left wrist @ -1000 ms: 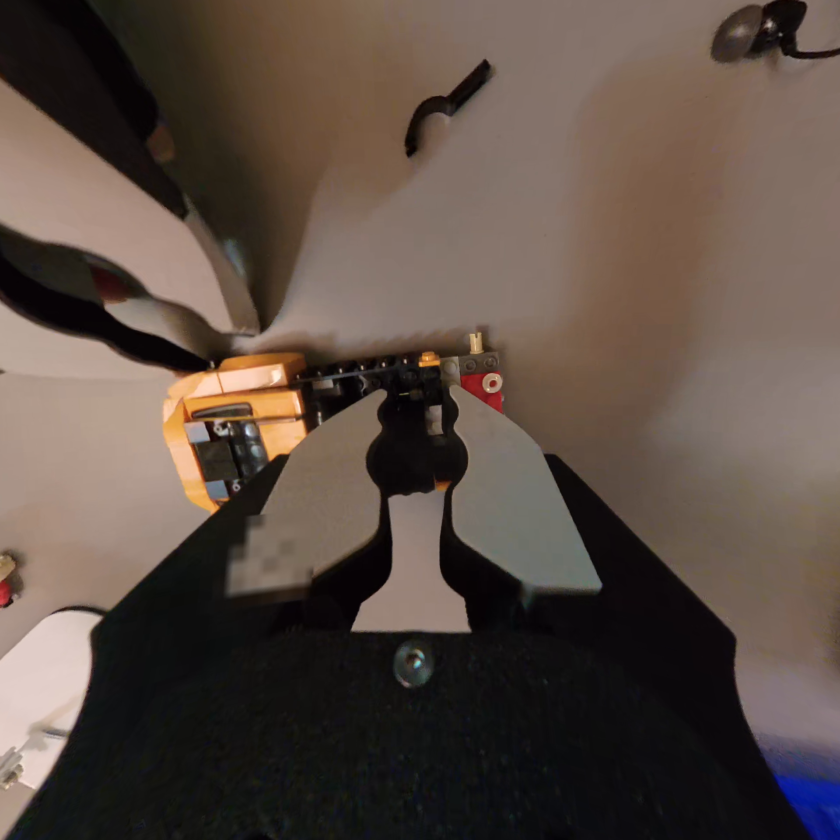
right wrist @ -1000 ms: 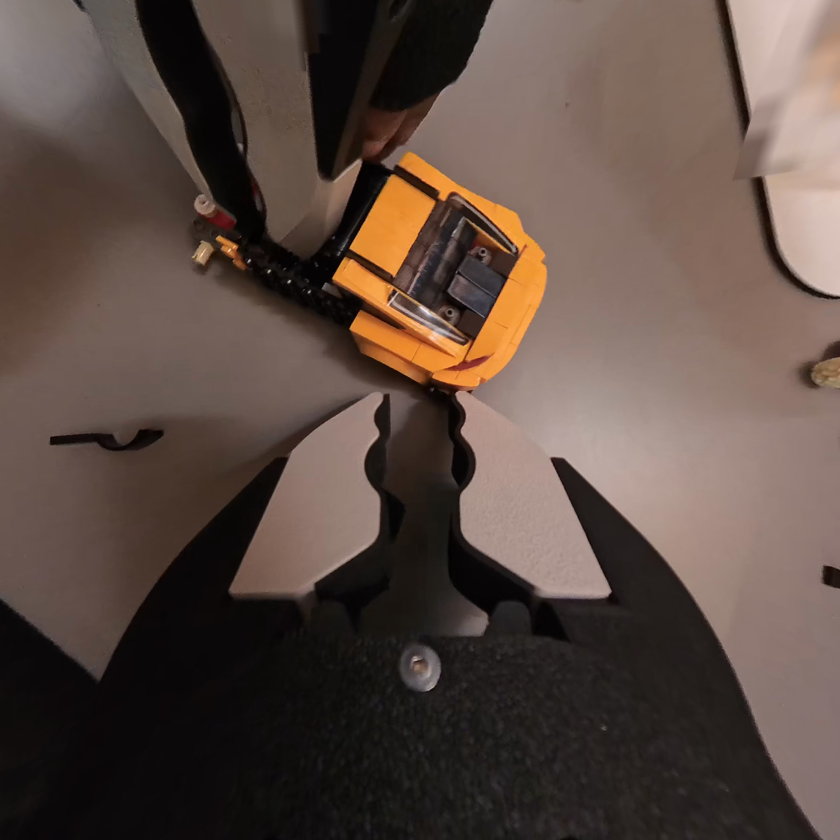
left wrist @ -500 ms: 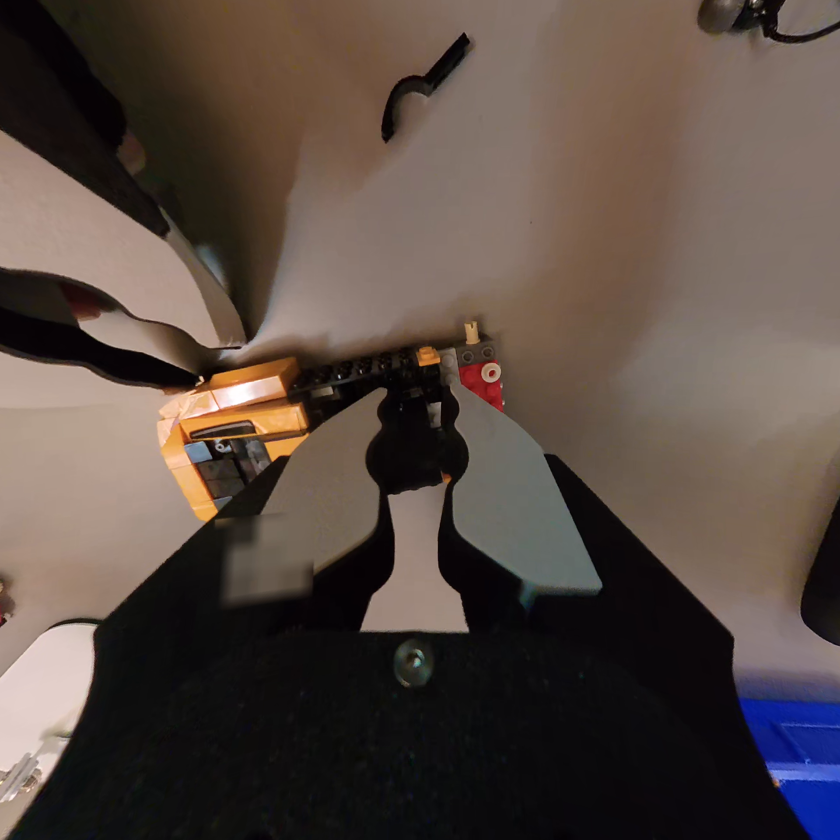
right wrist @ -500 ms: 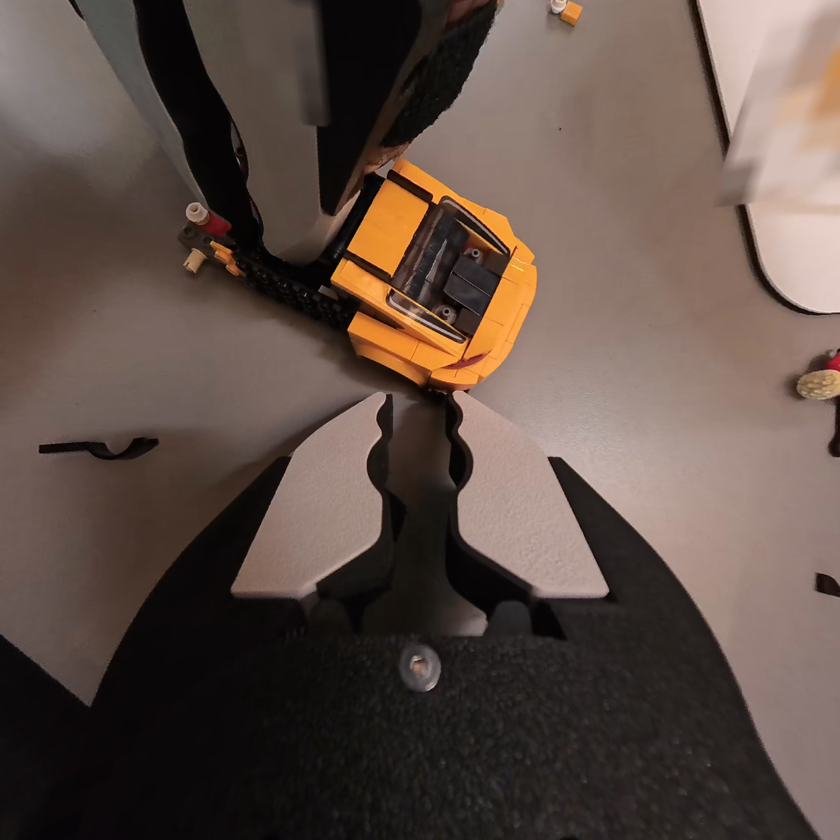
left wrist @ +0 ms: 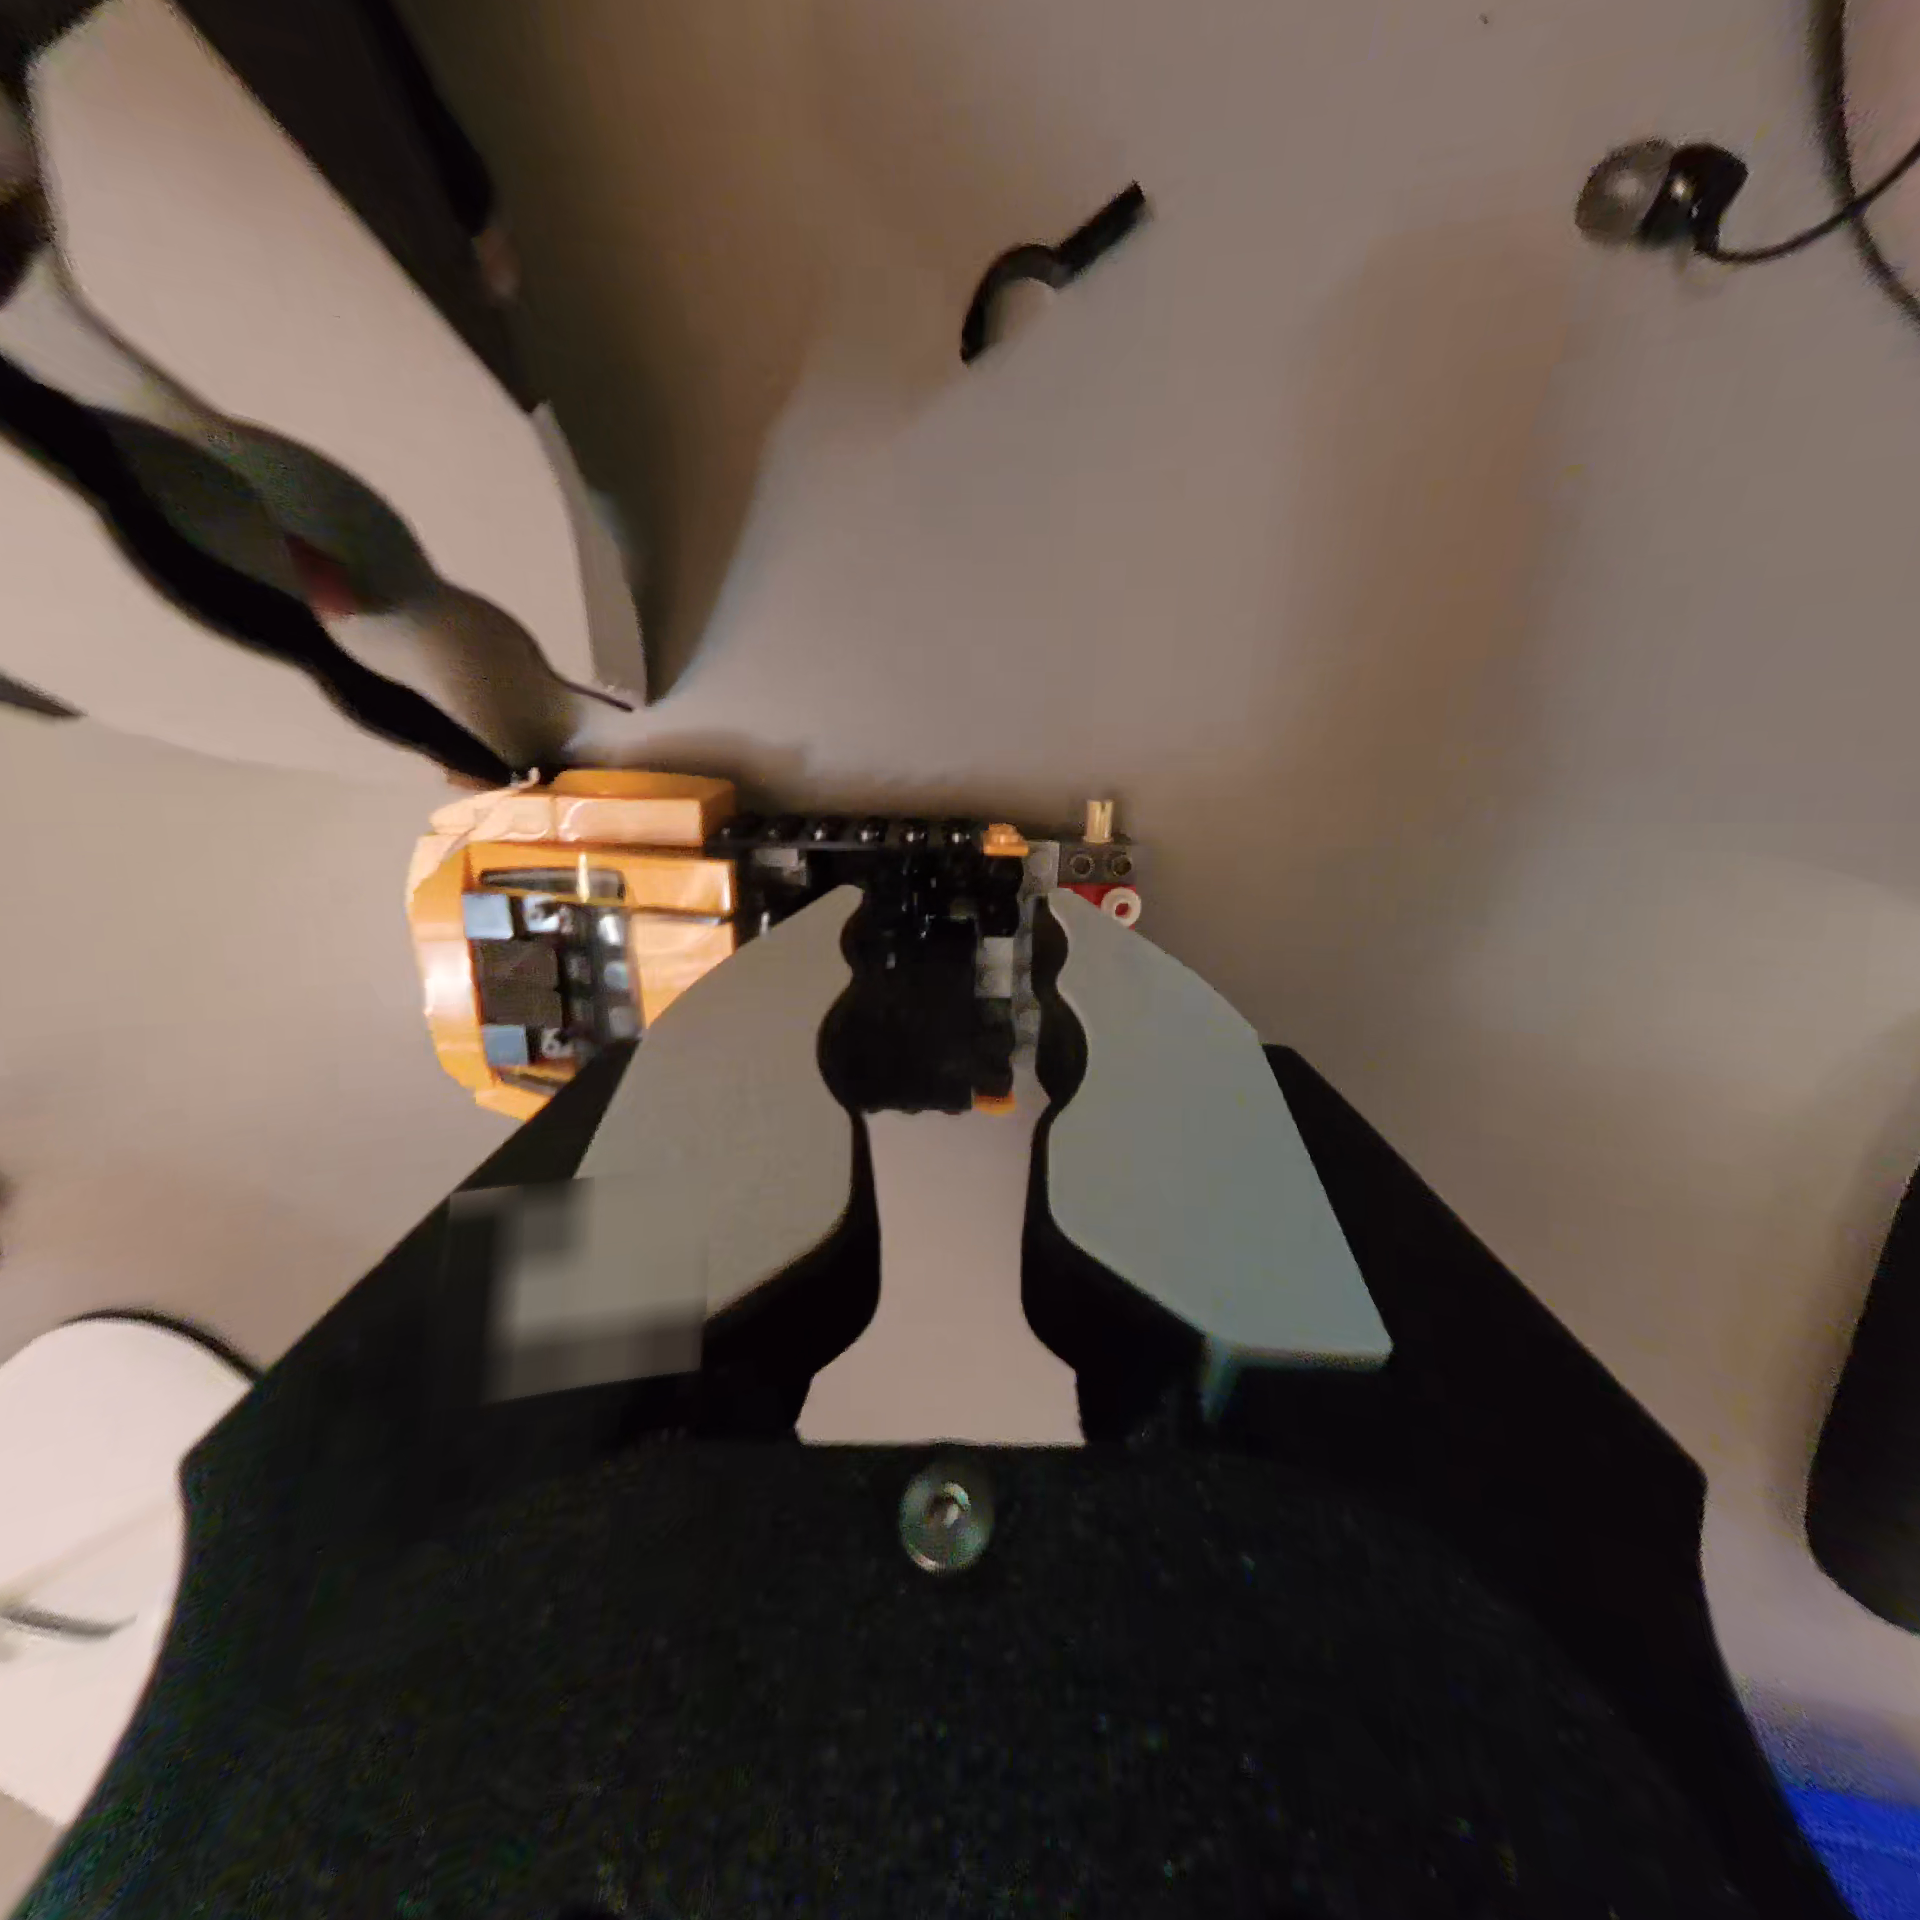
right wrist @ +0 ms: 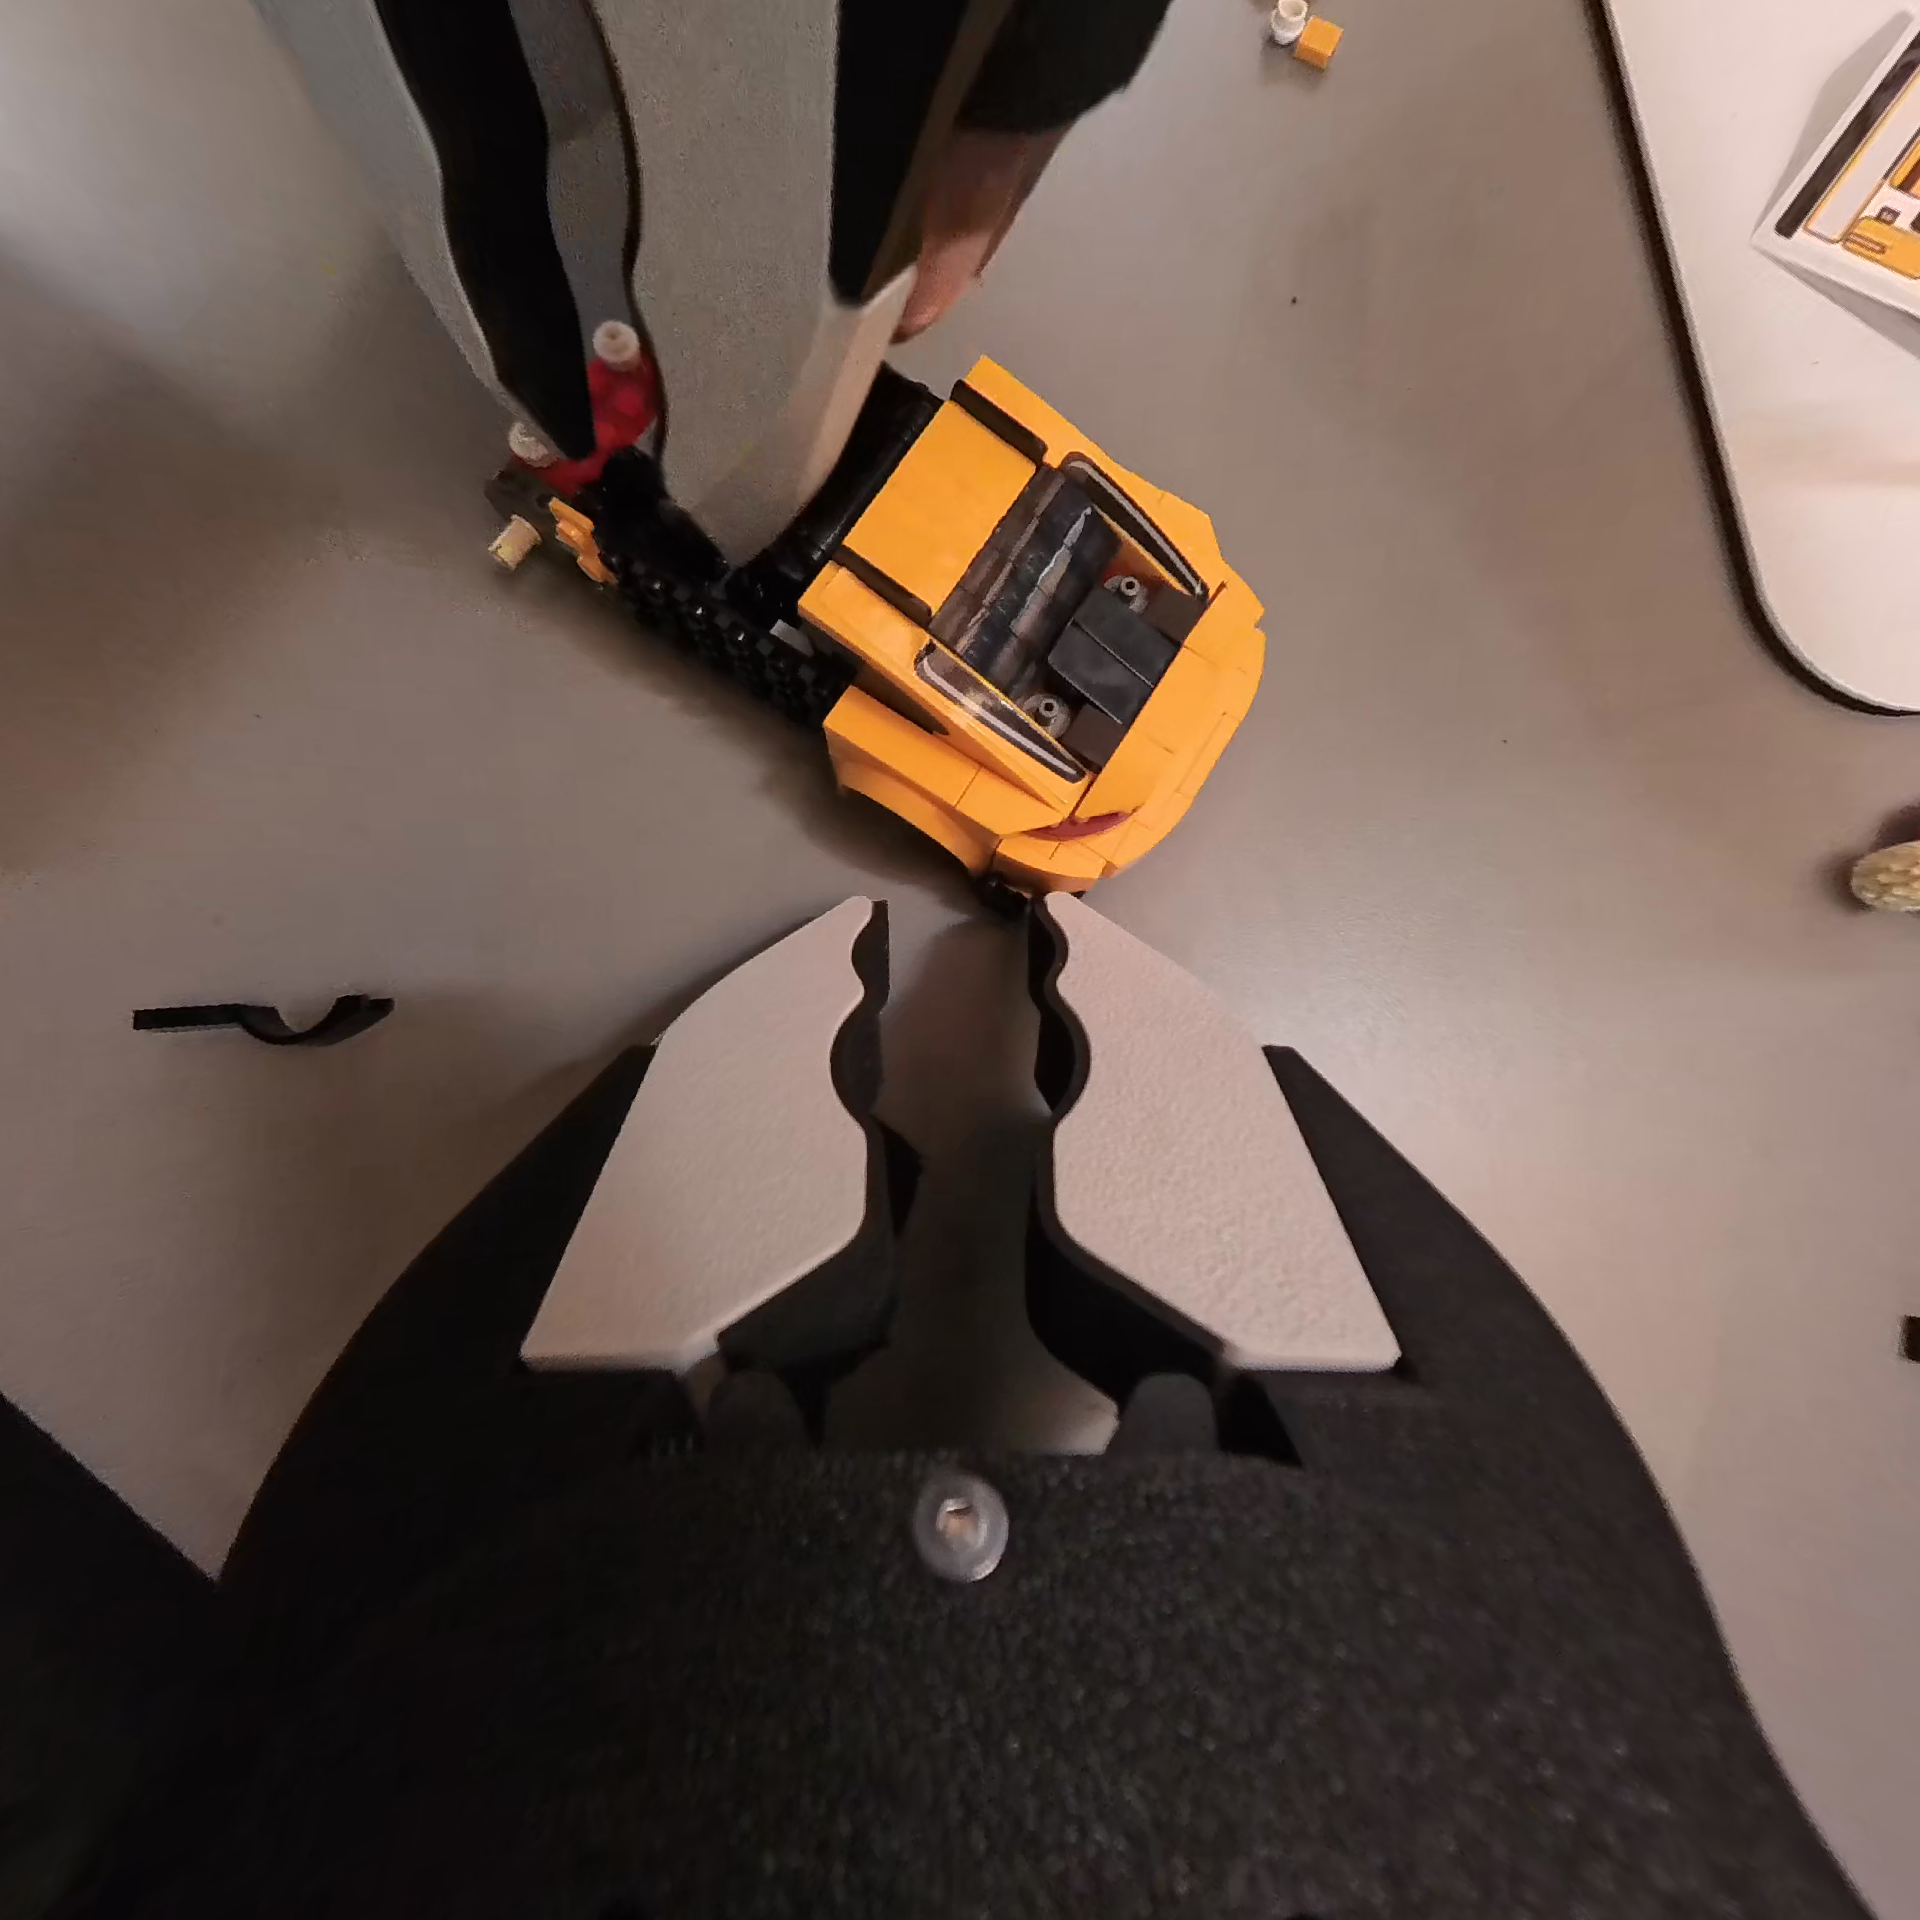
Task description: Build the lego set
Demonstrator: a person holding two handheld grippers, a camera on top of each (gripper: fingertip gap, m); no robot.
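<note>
A partly built toy car of orange plastic bricks [right wrist: 1039, 623] lies on the grey counter [right wrist: 1455, 1039], near its middle. Its bare black studded chassis [left wrist: 904, 997] trails behind the orange cabin and ends in a small red brick [right wrist: 623, 400].

The left gripper [left wrist: 945, 914] comes down over that chassis with its jaws apart, one finger on each side of it. It is not clear whether the pads press on it. The chassis is narrow and sits well off the heavy orange end, so a hold there would probably let the car pivot; a square, centred bite would steady it.

The right gripper [right wrist: 956, 914] has its jaws apart with only bare counter between them. Its fingertips sit just beside the car's orange nose, next to a tiny black piece at the front corner.

A person's hand [right wrist: 966, 239] shows behind the left gripper. A loose black curved piece [right wrist: 260, 1018] lies well apart from the car, towards the counter's left side. Small orange and white bricks [right wrist: 1304, 31] lie near the far edge. A white board [right wrist: 1818, 520] carrying a printed booklet [right wrist: 1860, 187] takes up the right edge, and a tan ridged piece [right wrist: 1886, 878] lies near it. Nothing lies between the right gripper and the car.
</note>
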